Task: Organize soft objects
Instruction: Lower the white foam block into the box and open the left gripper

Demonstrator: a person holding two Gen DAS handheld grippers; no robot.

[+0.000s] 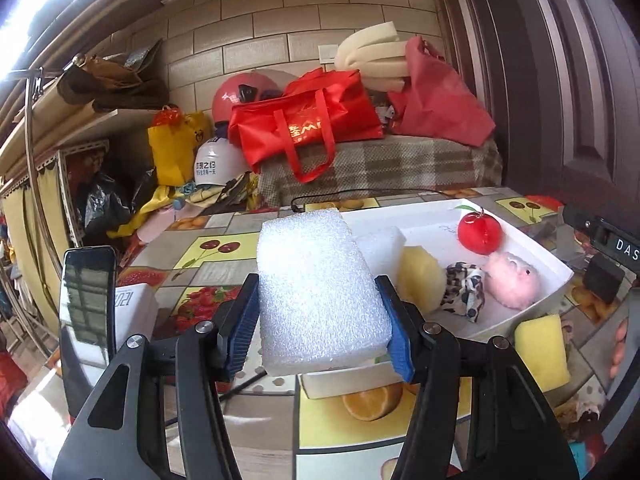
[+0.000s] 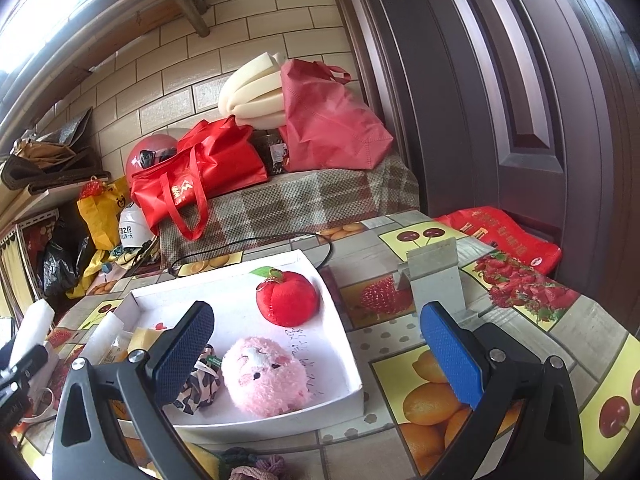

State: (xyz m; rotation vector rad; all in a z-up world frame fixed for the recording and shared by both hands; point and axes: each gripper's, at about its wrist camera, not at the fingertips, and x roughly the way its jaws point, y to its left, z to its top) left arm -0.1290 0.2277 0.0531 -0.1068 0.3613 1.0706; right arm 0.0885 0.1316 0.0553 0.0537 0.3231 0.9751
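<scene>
My left gripper (image 1: 320, 320) is shut on a white foam block (image 1: 320, 288) and holds it above the table, just left of the white tray (image 1: 532, 248). In the tray lie a smaller white foam piece (image 1: 384, 244), a yellow sponge (image 1: 422, 278), a leopard-print scrunchie (image 1: 466, 288), a pink plush (image 1: 514, 280) and a red plush apple (image 1: 480, 232). My right gripper (image 2: 320, 352) is open and empty, hovering over the tray's near right corner (image 2: 352, 384), with the pink plush (image 2: 266, 376) and apple (image 2: 288, 298) between its fingers in view.
A yellow sponge (image 1: 542, 354) lies on the table near the tray's front. A phone (image 1: 86, 320) stands at the left. A grey metal bracket (image 2: 436, 280) and a red bag (image 2: 500, 236) sit right of the tray. A cable (image 2: 256, 240) runs behind it.
</scene>
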